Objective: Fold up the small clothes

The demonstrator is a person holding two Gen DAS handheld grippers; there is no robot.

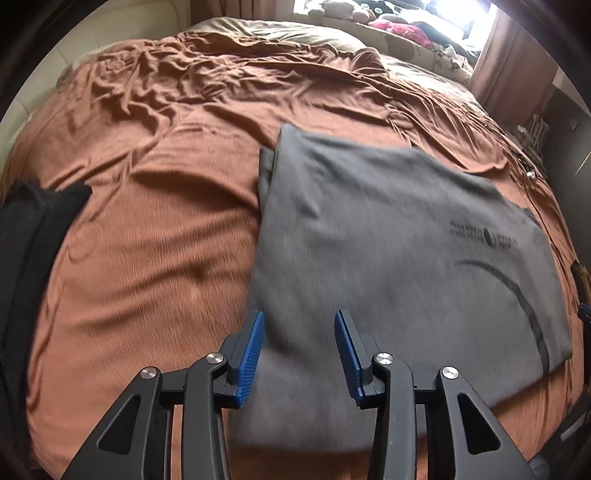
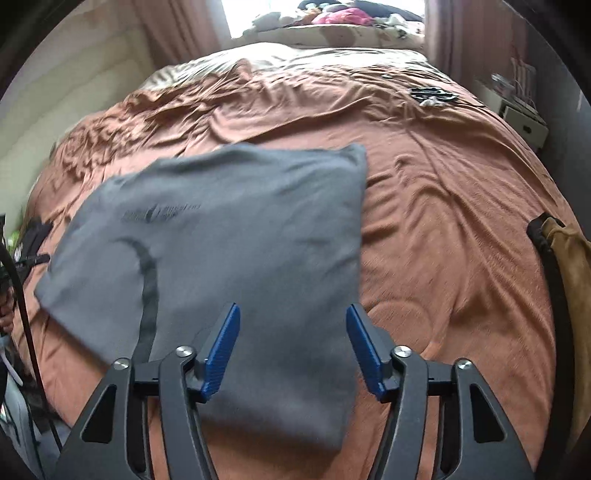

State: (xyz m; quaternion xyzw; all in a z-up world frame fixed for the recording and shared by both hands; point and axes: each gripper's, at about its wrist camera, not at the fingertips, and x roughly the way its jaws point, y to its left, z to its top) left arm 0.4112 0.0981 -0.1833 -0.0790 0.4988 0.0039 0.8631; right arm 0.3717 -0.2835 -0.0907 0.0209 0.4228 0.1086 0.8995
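Observation:
A grey T-shirt (image 1: pixel 388 236) lies folded into a rectangle on the rust-brown bedspread (image 1: pixel 155 192), dark print and a curved neckline seam facing up. My left gripper (image 1: pixel 300 319) is open and empty, hovering above the shirt's near left edge. In the right wrist view the same shirt (image 2: pixel 236 236) lies left of centre. My right gripper (image 2: pixel 293 314) is open and empty above the shirt's near right edge. Both views are blurred by motion.
A black garment (image 1: pixel 33 236) lies at the bed's left edge. A tan garment with black trim (image 2: pixel 565 258) lies at the right edge. A small dark item (image 2: pixel 432 94) rests far right. Pillows and clutter (image 1: pixel 399 29) sit at the head. A white nightstand (image 2: pixel 524 118) stands right.

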